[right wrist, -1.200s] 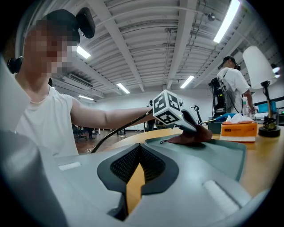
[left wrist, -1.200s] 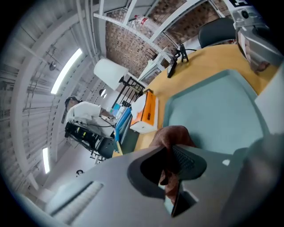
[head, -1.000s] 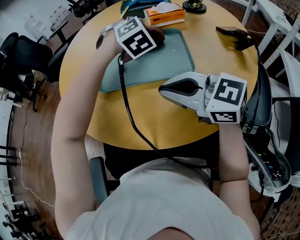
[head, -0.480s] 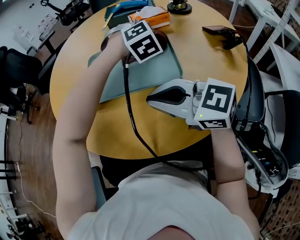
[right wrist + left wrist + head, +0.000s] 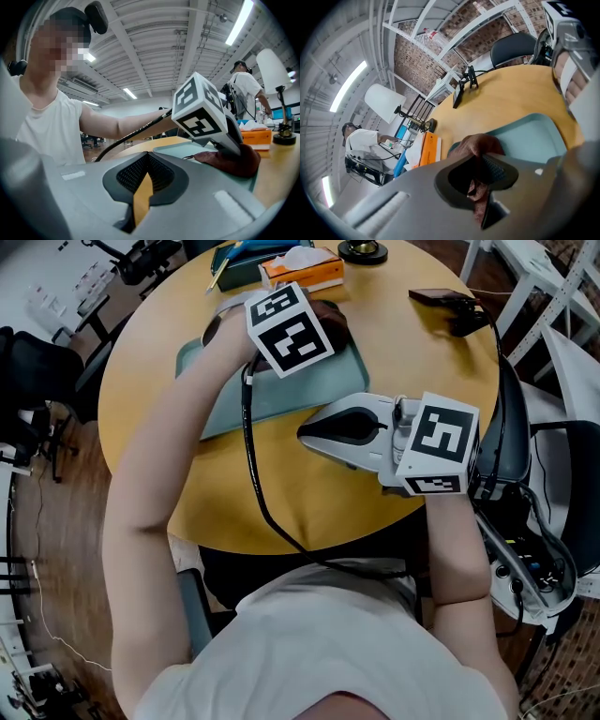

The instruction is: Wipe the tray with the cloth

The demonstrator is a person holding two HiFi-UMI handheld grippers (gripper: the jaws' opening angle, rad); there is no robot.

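Note:
A teal tray (image 5: 281,395) lies on the round yellow table (image 5: 309,502). A dark brown cloth (image 5: 335,317) rests bunched on the tray's far right part. My left gripper (image 5: 319,320) is shut on the cloth (image 5: 480,143) and presses it onto the tray (image 5: 532,138). Its marker cube (image 5: 289,328) hides most of the jaws in the head view. My right gripper (image 5: 314,432) hovers over the table just off the tray's near right edge, shut with nothing in it. The right gripper view shows the right gripper (image 5: 144,185), the cloth (image 5: 236,161) and the left gripper's cube (image 5: 199,115).
An orange tissue box (image 5: 302,270) and a dark flat case (image 5: 239,257) sit beyond the tray. A lamp base (image 5: 361,251) and a black device with a cable (image 5: 452,307) stand at the far right. Chairs (image 5: 37,371) ring the table. A person (image 5: 361,140) stands in the background.
My left gripper has slid the cloth rightward and a little nearer on the tray. The right gripper has stayed about where it was.

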